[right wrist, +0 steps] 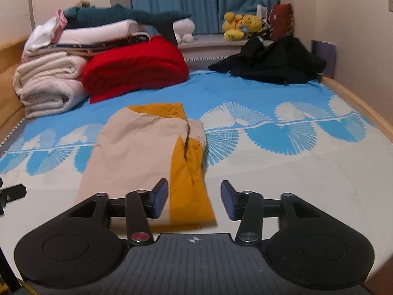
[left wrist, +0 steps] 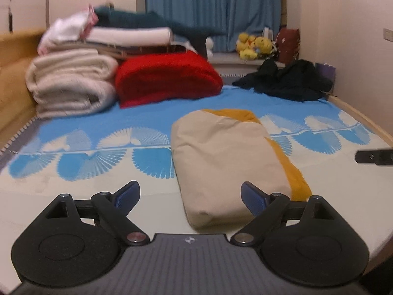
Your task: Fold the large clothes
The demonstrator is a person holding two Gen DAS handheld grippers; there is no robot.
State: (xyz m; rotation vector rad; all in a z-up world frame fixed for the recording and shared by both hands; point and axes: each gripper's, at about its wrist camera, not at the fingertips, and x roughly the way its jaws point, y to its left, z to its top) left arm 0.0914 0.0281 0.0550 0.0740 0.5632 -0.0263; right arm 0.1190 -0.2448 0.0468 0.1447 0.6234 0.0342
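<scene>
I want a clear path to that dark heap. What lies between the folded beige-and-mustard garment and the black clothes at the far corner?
Only bare bedsheet lies between the folded garment and the black clothes; the right wrist view shows it best.

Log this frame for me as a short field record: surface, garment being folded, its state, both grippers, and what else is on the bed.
surface: bed with blue and white fan-patterned sheet
garment: beige and mustard-yellow padded garment
garment state: folded into a compact oblong, lying flat on the sheet
left gripper: jaws open, empty, near end of garment between them
right gripper: jaws open, empty, just above garment's mustard edge
other items: red folded blanket; cream rolled blankets; crumpled black clothing; yellow plush toys
</scene>
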